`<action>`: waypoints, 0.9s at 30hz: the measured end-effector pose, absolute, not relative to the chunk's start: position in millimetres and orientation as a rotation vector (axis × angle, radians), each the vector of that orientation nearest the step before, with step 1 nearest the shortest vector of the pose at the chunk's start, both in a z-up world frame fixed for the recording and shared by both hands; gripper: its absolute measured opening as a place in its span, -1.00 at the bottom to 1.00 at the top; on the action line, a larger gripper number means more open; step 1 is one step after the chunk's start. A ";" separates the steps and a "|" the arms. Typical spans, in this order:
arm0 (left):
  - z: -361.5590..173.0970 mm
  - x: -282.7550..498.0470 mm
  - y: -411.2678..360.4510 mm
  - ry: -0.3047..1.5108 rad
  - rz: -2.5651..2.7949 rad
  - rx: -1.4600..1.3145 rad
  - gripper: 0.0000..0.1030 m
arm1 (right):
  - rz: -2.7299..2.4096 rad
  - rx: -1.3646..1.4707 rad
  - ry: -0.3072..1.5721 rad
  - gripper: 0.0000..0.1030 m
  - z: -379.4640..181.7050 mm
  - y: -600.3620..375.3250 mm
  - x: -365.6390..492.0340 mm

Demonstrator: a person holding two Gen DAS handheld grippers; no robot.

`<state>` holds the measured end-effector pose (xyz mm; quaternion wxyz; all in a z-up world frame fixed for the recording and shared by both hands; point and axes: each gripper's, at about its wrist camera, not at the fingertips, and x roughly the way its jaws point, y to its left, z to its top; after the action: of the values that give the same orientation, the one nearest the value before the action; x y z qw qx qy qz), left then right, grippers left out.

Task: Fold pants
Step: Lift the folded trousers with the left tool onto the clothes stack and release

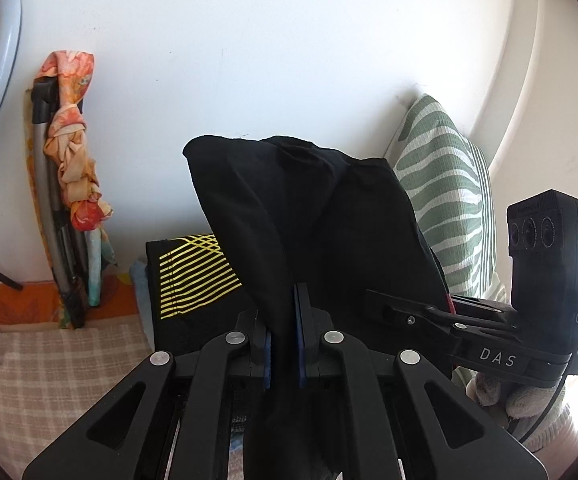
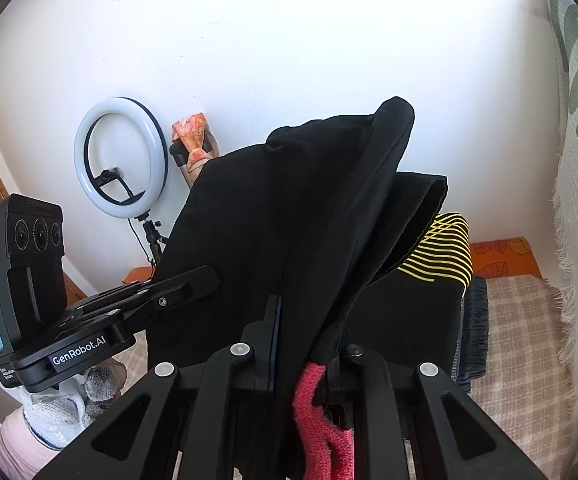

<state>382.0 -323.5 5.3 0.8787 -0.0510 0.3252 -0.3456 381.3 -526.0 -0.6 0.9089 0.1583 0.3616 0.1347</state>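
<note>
Both grippers are clamped on the black pants (image 1: pixel 313 216) right now. The left hand-held gripper (image 1: pixel 284 344) has its blue pads squeezed nearly together with a fold of the fabric running up between them. The right hand-held gripper (image 2: pixel 309 340) is pinched on the cloth too, and a red drawstring (image 2: pixel 317 420) dangles down by its fingers. In the left view it reaches in from the right and bites the same garment. Both are held up off the bed, side by side and pointing toward the white wall (image 1: pixel 269 40). The pants are lifted, bunched and draping, with the long axis hard to tell. Below them lies a folded black garment with yellow stripes (image 1: pixel 197 276) on the checkered bedspread (image 1: pixel 49 372).
</note>
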 end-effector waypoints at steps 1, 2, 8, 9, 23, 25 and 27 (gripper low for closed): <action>4.4 387.8 -326.6 0.678 -0.720 -0.109 -0.86 | 0.273 0.321 0.747 -0.74 -1.5 -529.3 387.5; 2.8 394.0 -329.5 0.683 -0.718 -0.114 -0.86 | 0.269 0.316 0.751 -0.74 -2.5 -531.5 394.1; -18.6 425.3 -339.1 0.726 -0.691 -0.120 -0.86 | 0.240 0.282 0.798 -0.74 -22.6 -542.2 423.5; -22.4 427.9 -340.4 0.731 -0.682 -0.109 -0.86 | 0.232 0.273 0.810 -0.74 -27.1 -543.8 426.6; -28.3 435.3 -323.3 0.690 -0.570 -0.008 -0.66 | -0.043 0.082 0.863 -0.06 -51.4 -555.2 427.5; -25.3 433.8 -319.0 0.686 -0.572 0.002 -0.58 | -0.079 0.053 0.855 0.04 -46.8 -552.8 422.2; -22.4 429.7 -317.4 0.679 -0.578 0.004 -0.40 | -0.089 0.038 0.853 0.15 -43.8 -551.5 416.4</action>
<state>429.7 -317.4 -22.4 0.9023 0.0021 0.3282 -0.2795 416.4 -551.5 -43.8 0.9093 0.0186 0.4134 -0.0430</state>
